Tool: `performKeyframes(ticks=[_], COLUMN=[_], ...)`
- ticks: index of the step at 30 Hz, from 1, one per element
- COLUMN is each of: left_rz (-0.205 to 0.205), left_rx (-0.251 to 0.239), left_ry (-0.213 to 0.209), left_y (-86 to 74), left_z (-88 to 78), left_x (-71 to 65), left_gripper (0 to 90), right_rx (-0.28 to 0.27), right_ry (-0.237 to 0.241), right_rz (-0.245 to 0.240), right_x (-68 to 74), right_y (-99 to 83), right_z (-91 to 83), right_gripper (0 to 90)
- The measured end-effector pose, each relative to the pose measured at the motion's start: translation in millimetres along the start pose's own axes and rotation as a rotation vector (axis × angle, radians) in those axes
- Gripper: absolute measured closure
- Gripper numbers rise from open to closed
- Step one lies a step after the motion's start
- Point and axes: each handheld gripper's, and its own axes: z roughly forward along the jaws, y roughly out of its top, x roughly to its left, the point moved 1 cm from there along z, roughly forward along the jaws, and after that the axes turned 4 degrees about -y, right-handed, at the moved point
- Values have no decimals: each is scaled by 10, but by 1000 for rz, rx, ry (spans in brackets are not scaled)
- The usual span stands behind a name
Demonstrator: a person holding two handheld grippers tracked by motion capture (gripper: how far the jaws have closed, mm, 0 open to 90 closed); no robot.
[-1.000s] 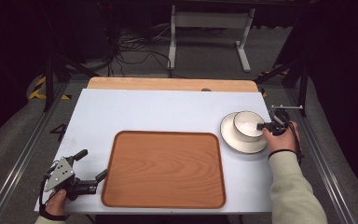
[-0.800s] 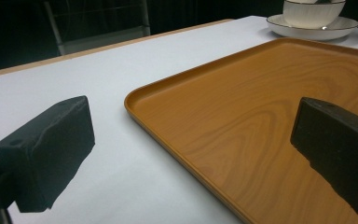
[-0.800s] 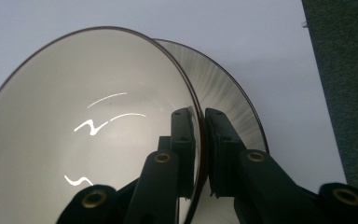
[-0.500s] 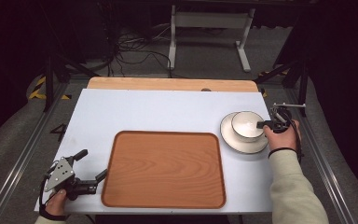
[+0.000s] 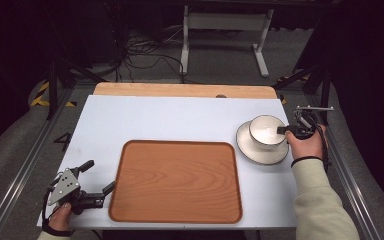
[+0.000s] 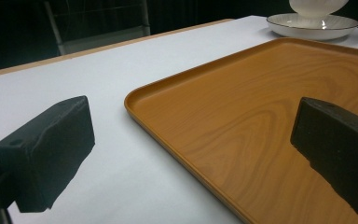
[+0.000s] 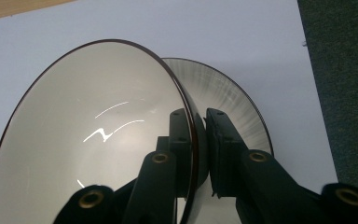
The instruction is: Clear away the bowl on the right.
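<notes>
Little has shifted since the earlier frames: the bowl and saucer are seen at the same spot near the right edge of the surface, with the right hand-held gripper drawn slightly closer over the bowl's rim; the left hand-held gripper has stayed put. In the right gripper view, the jaws are closed on the bowl's dark-edged rim, one jaw inside and one outside, a pinch presumably chosen because the thin wall offers the only purchase. The saucer is seen behind the bowl; whether the bowl is lifted clear of it cannot be told, though it appears tilted toward the camera. The left hand-held gripper is held wide open, empty, its jaws straddling the near-left rim of the wooden tray. It is judged to be parked there or readied to steady the tray, which lies bare at centre, likely the bowl's destination.
</notes>
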Motion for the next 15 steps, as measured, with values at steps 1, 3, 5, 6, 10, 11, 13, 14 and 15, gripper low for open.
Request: performKeyframes(ticks=[1, 3, 5, 6, 10, 11, 13, 14, 15], left_rz=[1, 2, 1, 1, 1, 1, 1, 1, 1], left_rx=[1, 0, 0, 1, 1, 1, 1, 1, 1], left_ry=[1, -1, -1, -1, -1, -1, -1, -1, -1], left_y=[0, 0, 0, 0, 0, 0, 0, 0, 0], left_z=[0, 1, 0, 1, 1, 1, 1, 1, 1], left_x=[0, 2, 2, 2, 2, 2, 2, 2, 2], left_gripper=[2, 2, 2, 2, 2, 2, 2, 2, 2], right_rx=[-3, -6, -5, -4, -3, -3, 1, 0, 4], right_ry=[3, 6, 23, 27, 32, 36, 40, 43, 44], right_rz=[-5, -6, -7, -6, -12, -12, -12, -13, -15], right_x=[13, 23, 56, 70, 121, 132, 155, 167, 180], right_y=[11, 16, 30, 35, 53, 56, 62, 64, 67], right_z=[-25, -38, -88, -104, -169, -184, -217, -232, -251], right_gripper=[812, 812, 812, 812, 812, 812, 812, 812, 812])
